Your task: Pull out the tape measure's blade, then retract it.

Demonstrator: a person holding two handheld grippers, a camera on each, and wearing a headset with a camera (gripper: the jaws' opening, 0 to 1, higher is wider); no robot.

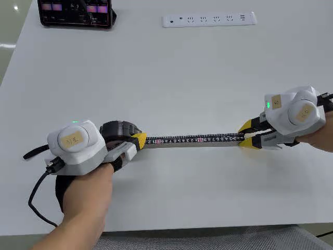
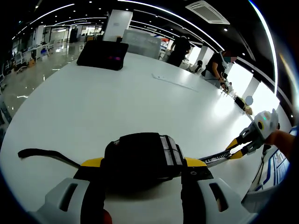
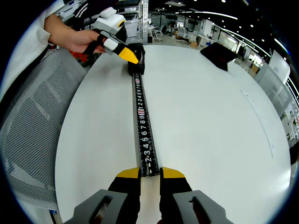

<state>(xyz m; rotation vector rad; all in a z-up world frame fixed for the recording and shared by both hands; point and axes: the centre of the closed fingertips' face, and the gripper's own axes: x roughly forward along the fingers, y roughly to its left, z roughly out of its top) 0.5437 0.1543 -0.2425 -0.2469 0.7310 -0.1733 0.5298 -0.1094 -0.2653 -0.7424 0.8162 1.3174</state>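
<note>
Left hand (image 1: 87, 179) reaches in from the near edge, forearm level, holding left gripper (image 1: 132, 146), jaws clamped on tape measure case (image 1: 118, 130) on tabletop (image 1: 182, 78). Blade (image 1: 192, 139) lies pulled out flat to right gripper (image 1: 248, 134), jaws pinching its tip, right hand (image 1: 320, 138) at the right edge. Power strip (image 1: 209, 20) far back.

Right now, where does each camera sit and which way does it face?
Head view: on the headset, looking down at the table; left gripper, right gripper, a forearm show.
Left gripper view: on that gripper, facing forward over the tape measure case; own jaws show.
Right gripper view: on that gripper, facing along the blade; own jaws show.
Shared: both gripper views show case and blade.
</note>
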